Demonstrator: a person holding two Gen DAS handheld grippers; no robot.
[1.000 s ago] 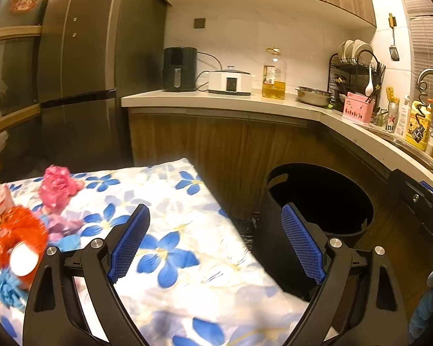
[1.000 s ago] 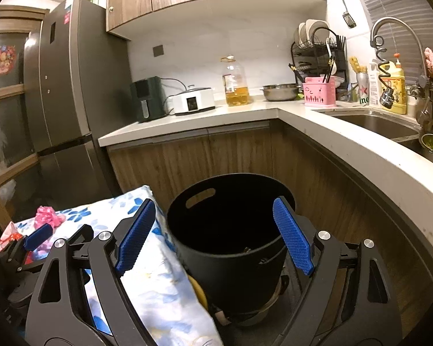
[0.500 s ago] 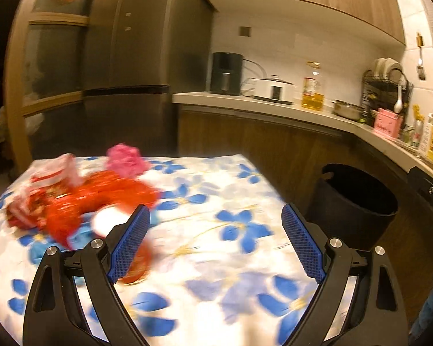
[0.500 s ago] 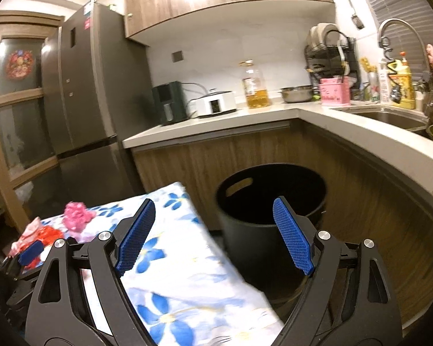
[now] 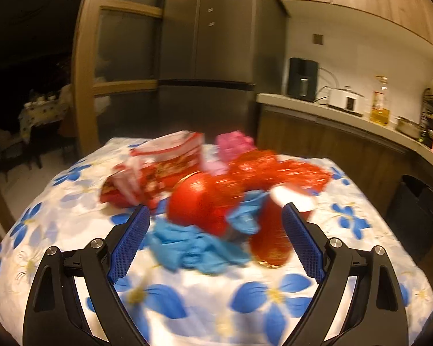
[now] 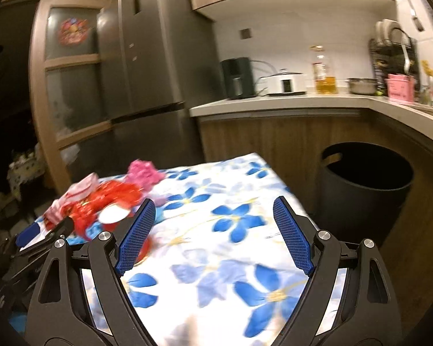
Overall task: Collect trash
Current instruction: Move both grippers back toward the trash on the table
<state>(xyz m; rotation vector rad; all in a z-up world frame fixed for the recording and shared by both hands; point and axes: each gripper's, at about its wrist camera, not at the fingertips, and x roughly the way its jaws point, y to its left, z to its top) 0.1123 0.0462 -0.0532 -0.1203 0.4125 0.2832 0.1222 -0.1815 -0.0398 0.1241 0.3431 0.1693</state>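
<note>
A heap of trash lies on the flowered tablecloth point(image 5: 274, 294): red foil wrappers point(image 5: 277, 170), a red-and-white snack bag point(image 5: 164, 158), a crumpled pink piece point(image 5: 235, 144), a red round container point(image 5: 199, 201), a red cup point(image 5: 270, 230) on its side and blue gloves point(image 5: 187, 245). My left gripper point(image 5: 215, 245) is open just in front of the heap, with the blue gloves and red cup between its fingers, untouched. My right gripper point(image 6: 213, 236) is open over bare tablecloth point(image 6: 225, 222), right of the same heap point(image 6: 101, 204). The black bin point(image 6: 363, 184) stands on the floor to the right.
The left gripper's fingers point(image 6: 43, 230) show at the lower left of the right wrist view. A fridge point(image 6: 153, 63) stands behind the table. The kitchen counter point(image 6: 288, 103) carries an air fryer, a white cooker, an oil bottle and a dish rack.
Both views have swung left from the black bin to the table. The trash heap now fills the middle of the left wrist view, close to the open fingers. Both grippers have stayed open.
</note>
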